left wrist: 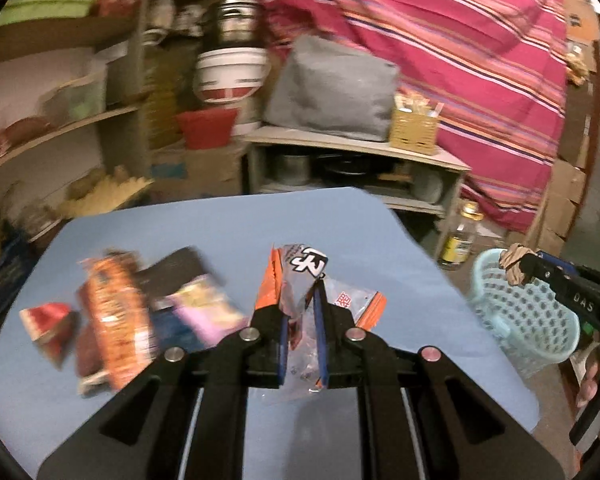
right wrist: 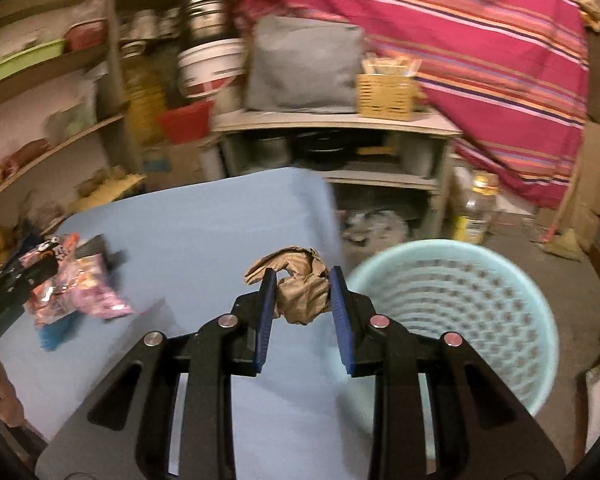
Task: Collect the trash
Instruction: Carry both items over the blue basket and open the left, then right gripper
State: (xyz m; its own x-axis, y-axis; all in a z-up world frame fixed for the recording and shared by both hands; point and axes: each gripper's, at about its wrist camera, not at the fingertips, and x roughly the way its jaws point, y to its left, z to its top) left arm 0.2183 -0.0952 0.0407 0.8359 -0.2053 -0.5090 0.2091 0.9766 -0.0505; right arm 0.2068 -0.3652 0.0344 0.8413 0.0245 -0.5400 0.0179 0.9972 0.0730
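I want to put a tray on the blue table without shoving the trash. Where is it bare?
Bare: the far half of the blue table beyond the wrapper pile, and the near right part toward the basket. Crowded: the near left, where wrappers overlap.

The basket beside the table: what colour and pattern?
Pale turquoise basket, walls perforated with rows of holes; clearest in the right wrist view.

wrappers (left wrist: pixel 116 316) on table (left wrist: pixel 220 232) (left side); basket (right wrist: pixel 460 300) right of it
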